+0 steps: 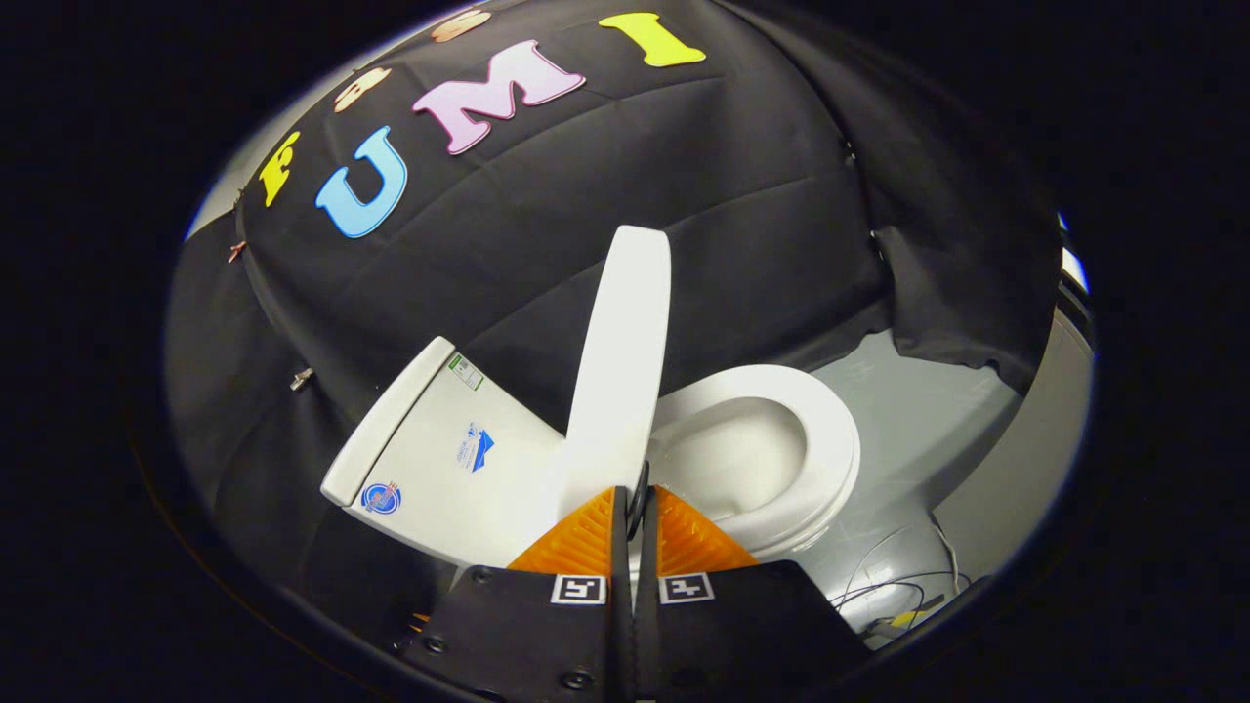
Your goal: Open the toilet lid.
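The gripper (635, 503) sits at 6 o'clock, its two fingers drawn almost together with only a thin dark slit between them. The near edge of the toilet lid (621, 361) runs down into that slit, and both fingers appear to press on it, so the gripper is clenched on the lid's rim.

The toilet lid stands raised, nearly upright and seen edge-on, rising from the fingertips toward 12 o'clock, where its rounded top ends against the black cloth wall (684, 176). It leans slightly toward 1 o'clock.

To the lid's 3 o'clock side lies the toilet seat (830, 439), a white oval ring lying flat, with the open bowl (732, 454) showing inside it. The seat reaches from just beside the right finger out toward 3 o'clock.

To the lid's 9 o'clock side stands the white tank (439, 459), tilted in this view, with its cover (386, 425) along the edge toward 10 o'clock. Three small stickers sit on the tank's face; their print is too small to tell.

Beyond the seat, toward 4 o'clock, is the grey floor (928, 410). Thin cables (894, 586) lie on it near 5 o'clock, just past the right finger's base, with a small yellow piece among them.
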`<state>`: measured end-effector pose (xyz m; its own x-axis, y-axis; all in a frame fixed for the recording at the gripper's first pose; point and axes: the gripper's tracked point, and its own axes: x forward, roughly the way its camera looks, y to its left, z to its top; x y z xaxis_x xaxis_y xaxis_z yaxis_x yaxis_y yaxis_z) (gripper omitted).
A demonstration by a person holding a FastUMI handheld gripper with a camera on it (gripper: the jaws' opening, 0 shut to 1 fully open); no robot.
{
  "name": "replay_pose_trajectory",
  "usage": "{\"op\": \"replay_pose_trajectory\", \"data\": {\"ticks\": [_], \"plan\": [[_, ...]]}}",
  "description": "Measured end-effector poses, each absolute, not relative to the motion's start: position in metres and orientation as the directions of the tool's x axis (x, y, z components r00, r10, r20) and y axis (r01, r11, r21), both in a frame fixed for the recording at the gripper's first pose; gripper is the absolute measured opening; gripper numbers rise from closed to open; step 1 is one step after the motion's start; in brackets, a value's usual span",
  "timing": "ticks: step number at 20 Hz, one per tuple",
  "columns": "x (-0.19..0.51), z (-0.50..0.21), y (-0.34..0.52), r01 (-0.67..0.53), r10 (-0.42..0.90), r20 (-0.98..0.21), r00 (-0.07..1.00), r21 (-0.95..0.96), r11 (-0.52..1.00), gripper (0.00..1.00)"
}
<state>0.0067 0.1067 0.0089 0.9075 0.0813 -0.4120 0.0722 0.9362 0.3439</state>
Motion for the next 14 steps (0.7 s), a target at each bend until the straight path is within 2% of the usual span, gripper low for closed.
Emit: {"op": "replay_pose_trajectory", "data": {"ticks": [14], "plan": [[0.010, 0.044, 0.189, 0.055, 0.037, -0.419, 0.907, 0.204, 0.977, 0.05]]}}
